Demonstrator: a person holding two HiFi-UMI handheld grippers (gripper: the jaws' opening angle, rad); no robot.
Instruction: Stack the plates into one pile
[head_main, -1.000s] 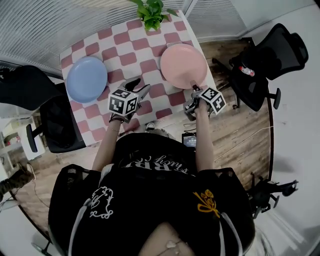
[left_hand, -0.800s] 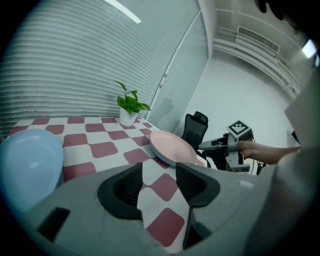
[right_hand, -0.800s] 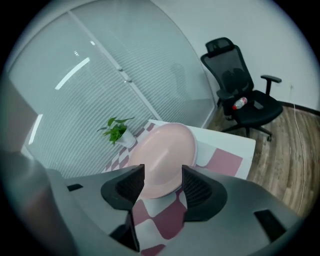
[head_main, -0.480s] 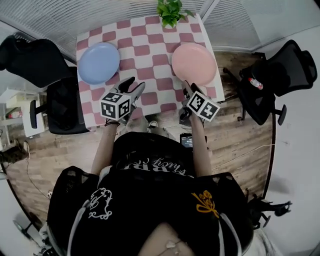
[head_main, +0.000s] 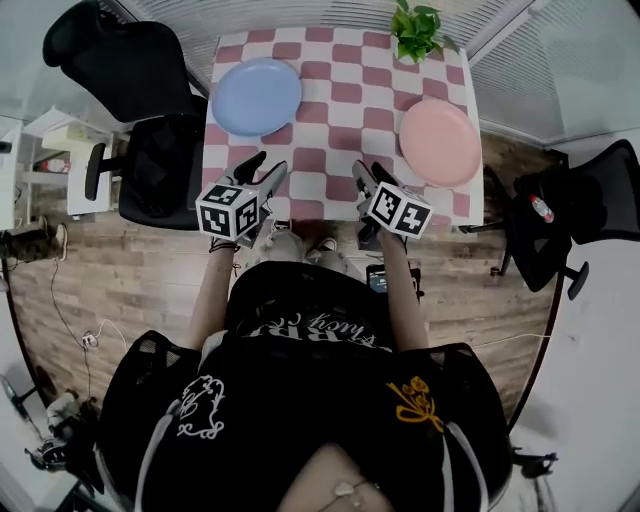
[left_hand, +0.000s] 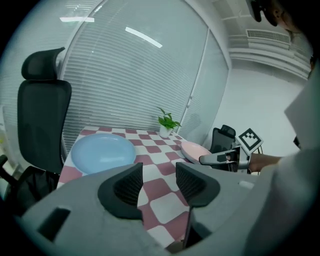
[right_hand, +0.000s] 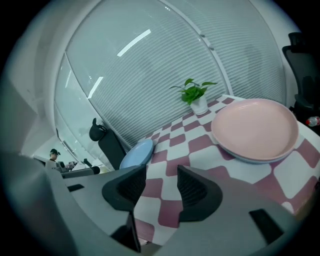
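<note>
Left tongs (head_main: 268, 165) and right tongs (head_main: 368, 168) are held released, empty; blue plate (head_main: 257, 96) and pink plate (head_main: 440, 143) ahead are both shown whole only in the head view

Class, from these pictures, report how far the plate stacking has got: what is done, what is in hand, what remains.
Done: nothing; the blue plate and pink plate lie apart on the checked table. In hand: nothing; the left claw and right claw are open and empty by the near edge. Left: set one plate on the other.
</note>
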